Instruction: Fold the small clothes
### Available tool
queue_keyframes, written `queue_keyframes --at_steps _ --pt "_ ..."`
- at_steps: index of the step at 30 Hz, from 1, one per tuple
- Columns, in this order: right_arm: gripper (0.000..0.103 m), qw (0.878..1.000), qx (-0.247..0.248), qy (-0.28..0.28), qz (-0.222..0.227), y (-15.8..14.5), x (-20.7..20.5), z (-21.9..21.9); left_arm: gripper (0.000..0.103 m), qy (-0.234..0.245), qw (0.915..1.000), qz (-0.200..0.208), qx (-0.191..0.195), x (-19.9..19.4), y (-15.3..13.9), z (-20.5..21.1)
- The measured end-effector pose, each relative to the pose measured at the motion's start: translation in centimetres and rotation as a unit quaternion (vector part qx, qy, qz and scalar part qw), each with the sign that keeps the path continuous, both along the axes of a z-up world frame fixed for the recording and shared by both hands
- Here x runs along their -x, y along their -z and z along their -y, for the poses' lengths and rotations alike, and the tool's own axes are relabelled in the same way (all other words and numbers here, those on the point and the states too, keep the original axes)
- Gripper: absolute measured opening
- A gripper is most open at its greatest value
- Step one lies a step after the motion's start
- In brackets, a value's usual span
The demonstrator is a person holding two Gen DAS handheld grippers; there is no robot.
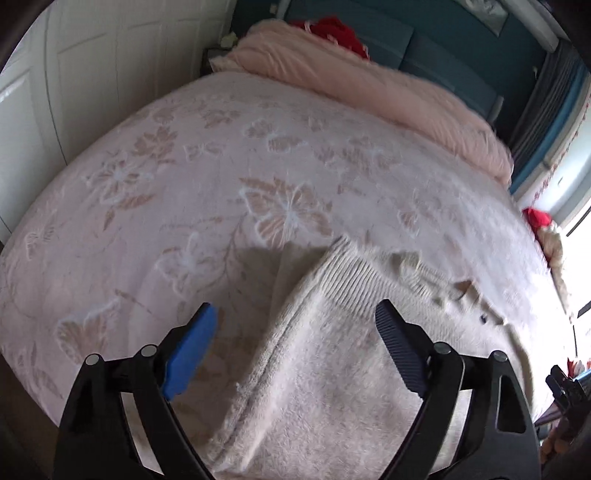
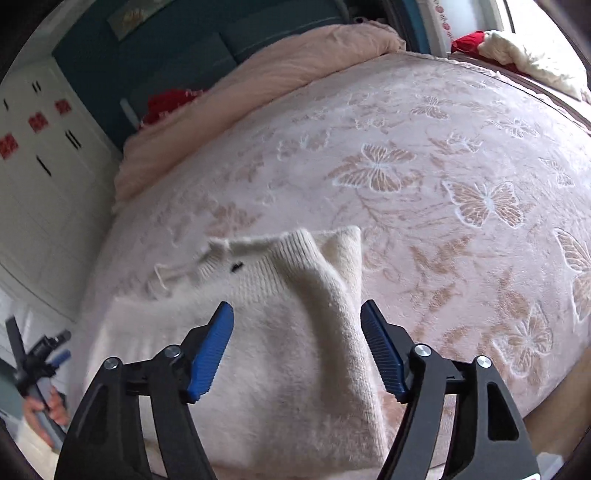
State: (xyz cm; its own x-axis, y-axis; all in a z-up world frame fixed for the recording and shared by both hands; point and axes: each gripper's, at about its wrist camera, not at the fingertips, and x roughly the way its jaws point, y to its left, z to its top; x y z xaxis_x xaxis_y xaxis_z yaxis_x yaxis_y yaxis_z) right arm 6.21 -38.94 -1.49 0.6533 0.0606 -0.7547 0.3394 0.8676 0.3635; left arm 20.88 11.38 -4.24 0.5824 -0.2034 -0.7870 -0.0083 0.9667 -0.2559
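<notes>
Both our grippers hang w/ jaws spread, holding nothing: left gripper (image 1: 295, 332) and right gripper (image 2: 297, 328) each just above the cream knit sweater (image 2: 288, 350). It lies flat on the butterfly bedspread (image 2: 461, 166), long axis running away from us, ribbed end (image 1: 354, 280) pointing to the far pillows. Neither hand's clearly nearer.

A bed (image 1: 221, 166) covered with a pale pink butterfly-patterned blanket (image 2: 461, 177) carries everything. Directly ahead of both tools, a cream knitted sweater (image 2: 288, 332) lies on it. Far beyond, a peach duvet (image 1: 369, 85) is bunched, with something red, perhaps clothing (image 1: 340, 31), behind.
</notes>
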Motion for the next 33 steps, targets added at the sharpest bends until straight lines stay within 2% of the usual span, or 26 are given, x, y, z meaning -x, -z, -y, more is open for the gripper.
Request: queue_keyframes --at_steps 4,6,7,9,10,11,12,13,16,17,19,21,22,24,25,26,28,30,31,33 --pt "0.073 0.999 0.009 -0.003 -0.032 2.0 -3.4 0.1 0.085 0.032 0.9977 -0.059 -0.009 -3.3 3.4 2.2" --pt "0.075 0.998 0.019 -0.004 -0.052 2.8 -5.3 0.1 0.085 0.037 0.9974 -0.061 -0.009 -4.4 4.3 3.3" --pt "0.075 0.998 0.024 -0.006 -0.065 3.5 -6.5 0.0 0.081 0.042 0.9973 -0.060 -0.009 -4.7 4.5 3.7" --pt "0.075 0.996 0.028 -0.012 -0.083 4.6 -7.8 -0.2 0.058 0.057 0.9958 -0.069 -0.018 -5.5 5.1 4.8" --pt "0.067 0.995 0.029 -0.019 -0.090 5.2 -8.4 -0.4 0.033 0.065 0.9942 -0.081 -0.029 -5.9 5.6 5.4" --pt "0.049 0.994 0.032 -0.032 -0.095 5.7 -9.0 -0.8 0.007 0.070 0.9926 -0.091 -0.040 -6.2 5.9 5.7" --pt "0.010 0.993 0.034 -0.045 -0.104 5.9 -9.3 -1.0 0.006 0.066 0.9922 -0.095 -0.046 -6.4 5.9 5.7" --pt "0.009 0.993 0.035 -0.044 -0.105 5.4 -9.4 -1.2 0.006 0.058 0.9942 -0.082 -0.037 -6.2 5.1 5.3" --pt "0.007 0.999 0.025 -0.029 -0.014 0.0 -7.7 -0.7 0.005 0.043 0.9987 -0.028 0.003 -5.2 0.2 3.5" --pt "0.007 0.999 0.027 -0.019 0.015 -2.0 -7.2 -0.2 0.005 0.038 0.9990 -0.020 0.011 -5.3 -0.9 3.0" --pt "0.007 0.999 0.029 -0.002 0.040 -3.7 -7.2 0.8 0.005 0.026 0.9995 -0.014 0.013 -6.5 -2.2 2.6" --pt "0.007 0.998 0.054 0.009 0.015 -2.3 -8.9 2.1 0.006 0.016 0.9997 -0.009 -0.018 -8.1 -1.8 2.9" --pt "0.007 0.998 0.057 0.012 -0.011 -0.4 -10.0 2.7 0.006 0.014 0.9991 -0.025 -0.030 -9.6 -0.3 3.2" --pt "0.007 0.994 0.023 0.006 -0.107 6.4 -12.5 3.5 0.006 0.005 0.9967 -0.073 -0.035 -11.5 3.1 3.7" --pt "0.008 0.992 0.023 0.002 -0.125 7.9 -12.8 3.3 0.006 0.003 0.9933 -0.105 -0.049 -12.2 5.8 4.2" --pt "0.008 0.993 0.040 0.000 -0.109 8.0 -12.6 2.9 0.007 0.011 0.9909 -0.112 -0.074 -12.3 7.4 4.8" --pt "0.020 0.995 0.035 0.005 -0.091 6.1 -12.1 2.6 0.011 0.027 0.9897 -0.073 -0.120 -11.3 7.2 6.0" --pt "0.023 0.996 0.049 0.009 -0.071 3.8 -10.9 2.1 0.014 0.046 0.9874 -0.060 -0.138 -10.2 5.8 6.8" --pt "0.025 0.997 0.064 0.008 -0.051 2.2 -9.8 1.5 0.015 0.060 0.9862 -0.043 -0.148 -8.8 4.2 7.1" --pt "0.026 0.998 0.055 -0.012 -0.013 -0.2 -7.6 -0.1 0.026 0.070 0.9864 -0.016 -0.148 -6.8 2.0 7.2"
